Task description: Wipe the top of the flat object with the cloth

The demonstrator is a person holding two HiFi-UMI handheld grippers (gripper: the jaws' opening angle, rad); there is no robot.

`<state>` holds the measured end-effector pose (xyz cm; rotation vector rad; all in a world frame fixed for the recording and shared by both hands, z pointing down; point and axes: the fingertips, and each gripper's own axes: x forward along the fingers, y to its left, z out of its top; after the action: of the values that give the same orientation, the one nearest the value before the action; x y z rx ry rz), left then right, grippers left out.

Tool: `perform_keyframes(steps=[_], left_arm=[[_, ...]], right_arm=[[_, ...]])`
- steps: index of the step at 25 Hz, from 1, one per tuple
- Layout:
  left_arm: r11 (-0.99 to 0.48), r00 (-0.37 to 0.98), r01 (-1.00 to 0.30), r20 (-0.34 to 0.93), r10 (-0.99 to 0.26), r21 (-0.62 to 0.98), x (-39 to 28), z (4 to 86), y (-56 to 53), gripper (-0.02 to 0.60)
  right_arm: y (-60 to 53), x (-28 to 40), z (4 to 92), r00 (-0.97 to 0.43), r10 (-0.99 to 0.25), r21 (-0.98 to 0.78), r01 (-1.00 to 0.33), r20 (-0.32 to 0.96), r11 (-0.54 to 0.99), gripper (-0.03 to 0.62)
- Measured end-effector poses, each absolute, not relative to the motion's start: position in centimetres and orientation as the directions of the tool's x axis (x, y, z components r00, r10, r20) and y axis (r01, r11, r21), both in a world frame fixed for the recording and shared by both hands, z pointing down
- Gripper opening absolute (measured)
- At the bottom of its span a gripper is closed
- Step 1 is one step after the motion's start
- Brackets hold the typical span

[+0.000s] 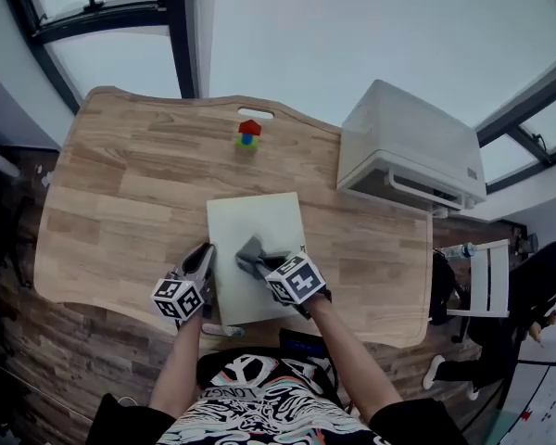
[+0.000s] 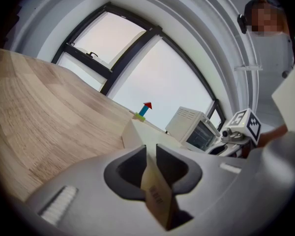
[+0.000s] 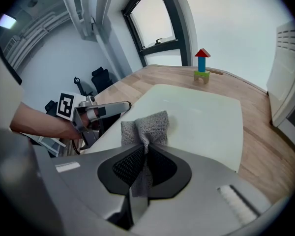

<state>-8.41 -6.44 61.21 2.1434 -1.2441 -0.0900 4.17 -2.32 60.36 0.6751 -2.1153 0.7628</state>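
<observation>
A pale flat board (image 1: pixel 259 216) lies on the wooden table (image 1: pixel 120 193) in front of me. My left gripper (image 1: pixel 207 254) is shut on the board's left edge. In the left gripper view that edge (image 2: pixel 156 193) stands clamped between the dark pads (image 2: pixel 129 167). My right gripper (image 1: pixel 257 261) is shut on a grey cloth (image 1: pixel 250 250), which rests on the near middle of the board. In the right gripper view the cloth (image 3: pixel 146 126) bunches out past the jaws onto the board (image 3: pixel 201 122), with the left gripper (image 3: pixel 119 106) at the board's left side.
A small toy tower of coloured blocks (image 1: pixel 248 134) stands on the table behind the board. A white appliance (image 1: pixel 410 146) sits at the back right corner. A white chair (image 1: pixel 487 284) and a person stand off the table's right edge.
</observation>
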Motion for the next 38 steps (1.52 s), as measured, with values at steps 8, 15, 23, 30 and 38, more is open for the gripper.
perform_keyframes(steps=[8, 15, 23, 30, 38], left_arm=[[-0.4, 0.557, -0.78, 0.242, -0.794, 0.482, -8.3, 57.6, -6.1, 0.114], [-0.469, 0.531, -0.787, 0.054, -0.845, 0.4, -8.9, 48.5, -5.5, 0.073], [-0.461, 0.457, -0.884, -0.066, -0.887, 0.076, -7.9, 38.2, -4.4, 0.057], [-0.509, 0.525, -0.837, 0.033, -0.85, 0.201, -6.8, 37.8, -3.9, 0.057], [-0.49, 0.504, -0.853, 0.043, -0.862, 0.182, -7.0, 38.0, -3.7, 0.057]], right_arm=[[-1.3, 4.9, 59.4, -0.534, -0.264, -0.248, -0.702, 0.803, 0.668, 0.02], [-1.4, 7.1, 53.1, -0.491, -0.613, -0.17, -0.846, 0.619, 0.506, 0.021], [-1.6, 8.9, 42.5, -0.375, -0.869, -0.031, -0.922, 0.322, 0.386, 0.021], [-0.9, 10.0, 39.3, -0.327, -0.92, -0.007, -0.943, 0.217, 0.333, 0.021], [-0.5, 10.3, 39.4, -0.311, -0.923, -0.006, -0.948, 0.227, 0.318, 0.021]])
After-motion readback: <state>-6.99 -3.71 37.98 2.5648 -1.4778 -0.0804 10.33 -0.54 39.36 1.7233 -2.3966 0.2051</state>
